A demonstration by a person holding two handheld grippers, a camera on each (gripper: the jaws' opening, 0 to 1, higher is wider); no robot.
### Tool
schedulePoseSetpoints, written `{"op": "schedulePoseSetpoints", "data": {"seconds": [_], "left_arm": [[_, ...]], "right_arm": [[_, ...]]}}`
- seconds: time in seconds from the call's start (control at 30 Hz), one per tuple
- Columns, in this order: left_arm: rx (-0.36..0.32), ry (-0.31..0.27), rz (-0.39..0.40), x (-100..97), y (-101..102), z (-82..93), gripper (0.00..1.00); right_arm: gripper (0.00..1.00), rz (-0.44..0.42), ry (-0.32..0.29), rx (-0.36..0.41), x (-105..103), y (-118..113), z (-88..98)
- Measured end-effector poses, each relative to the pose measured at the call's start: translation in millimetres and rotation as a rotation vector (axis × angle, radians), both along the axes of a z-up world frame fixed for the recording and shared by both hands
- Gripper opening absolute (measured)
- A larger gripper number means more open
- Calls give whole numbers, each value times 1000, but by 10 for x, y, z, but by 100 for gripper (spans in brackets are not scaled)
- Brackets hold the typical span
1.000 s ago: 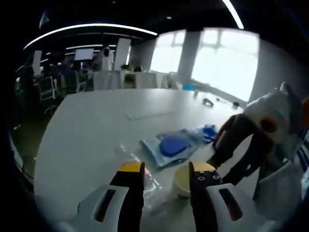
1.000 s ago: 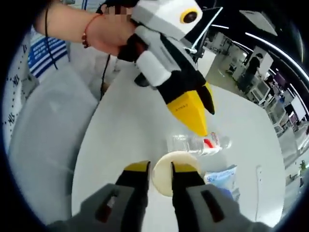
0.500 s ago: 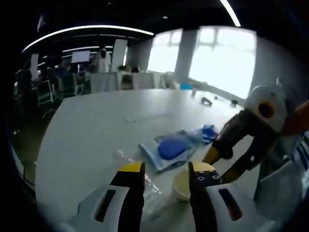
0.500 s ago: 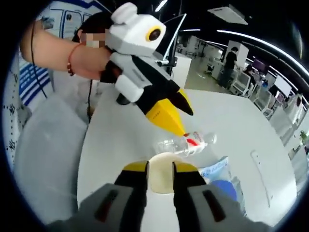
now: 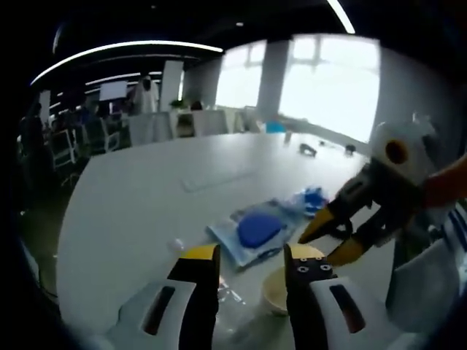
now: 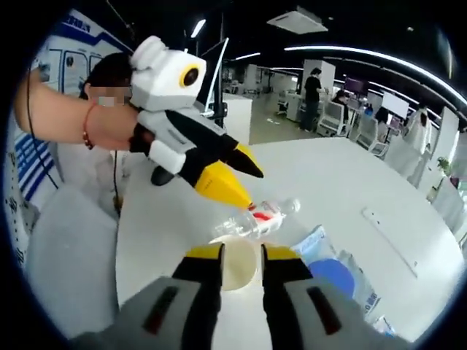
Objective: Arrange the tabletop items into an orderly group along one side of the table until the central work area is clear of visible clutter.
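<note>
Between your right gripper (image 6: 241,257) jaws, open: cream bowl (image 6: 235,263). Left gripper (image 5: 249,257) open above bottle (image 6: 255,216), probably. Next: close on bowl rim, carry to counter (image 5: 139,204) edge.

cream bowl (image 6: 237,264) beside fallen clear bottle (image 6: 255,217)

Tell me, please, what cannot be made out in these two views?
- Pale round bowl: contents hidden behind the right gripper jaws in the right gripper view.
- Clear plastic bottle: near end covered by the left gripper; blurred in the left gripper view.
- Blue-and-white packet: print too small.
</note>
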State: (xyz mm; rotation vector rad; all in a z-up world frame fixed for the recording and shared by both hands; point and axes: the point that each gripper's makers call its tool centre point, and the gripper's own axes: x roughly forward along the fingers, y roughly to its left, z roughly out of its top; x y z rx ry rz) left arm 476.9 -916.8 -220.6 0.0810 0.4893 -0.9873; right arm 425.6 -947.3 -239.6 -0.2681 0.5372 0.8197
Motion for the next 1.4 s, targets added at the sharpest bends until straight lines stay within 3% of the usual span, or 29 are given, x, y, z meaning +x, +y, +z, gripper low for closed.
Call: {"op": "schedulePoseSetpoints", "data": {"seconds": [0.43,0.73,1.17,1.4], "left_arm": [[56,-19,-50,194,-208,28,31],[108,-17,-72,327,-334,-4,31],[243,54,-63,574,-500,-260,26],[317,94,-73,665,-600,-420,27]], "right_arm": [[19,-220,9,79,90,-345,12],[21,-420,46,162,109,-674,-58],[21,-766,131,290,105,-1246,-289],[21,-877,170,344,93,-1449,-434]]}}
